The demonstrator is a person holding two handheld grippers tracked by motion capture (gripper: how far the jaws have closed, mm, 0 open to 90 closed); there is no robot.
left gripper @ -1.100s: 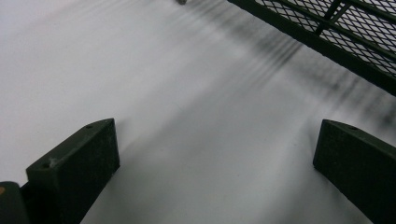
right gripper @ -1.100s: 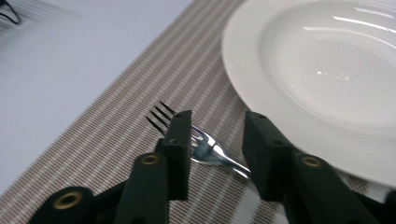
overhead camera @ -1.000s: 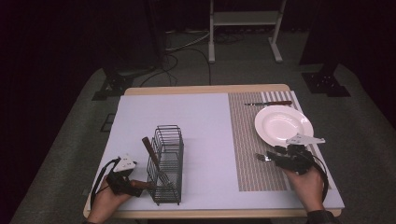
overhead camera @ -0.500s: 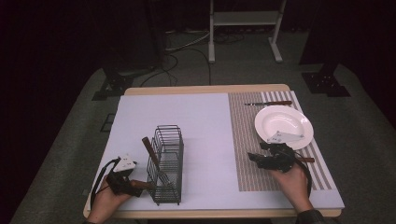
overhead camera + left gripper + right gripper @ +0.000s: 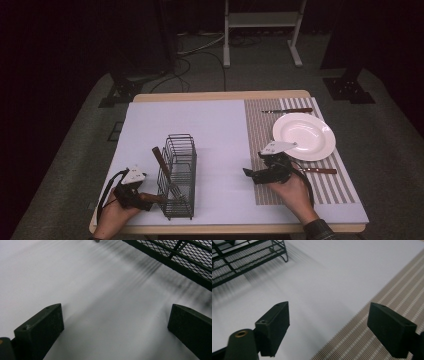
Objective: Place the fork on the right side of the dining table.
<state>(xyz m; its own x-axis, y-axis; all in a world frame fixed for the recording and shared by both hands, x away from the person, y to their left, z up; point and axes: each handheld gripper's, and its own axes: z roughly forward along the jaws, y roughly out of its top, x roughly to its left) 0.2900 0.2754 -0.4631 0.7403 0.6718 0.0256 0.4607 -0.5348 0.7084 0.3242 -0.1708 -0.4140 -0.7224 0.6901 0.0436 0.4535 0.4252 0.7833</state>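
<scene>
We count one wire cutlery basket (image 5: 178,175) near the table's front left, its long axis running front to back. One wooden-handled utensil (image 5: 163,167) leans in it, handle tilted up toward the left rear. Just left of it our left gripper (image 5: 137,196) rests by the front edge, jaws spread over bare mat. Our right gripper (image 5: 255,175) hovers at the striped placemat's (image 5: 260,130) left edge, jaws wide, pointing toward the basket. We see one white plate (image 5: 303,135) and two knives (image 5: 287,110) (image 5: 315,170), lying left-right.
</scene>
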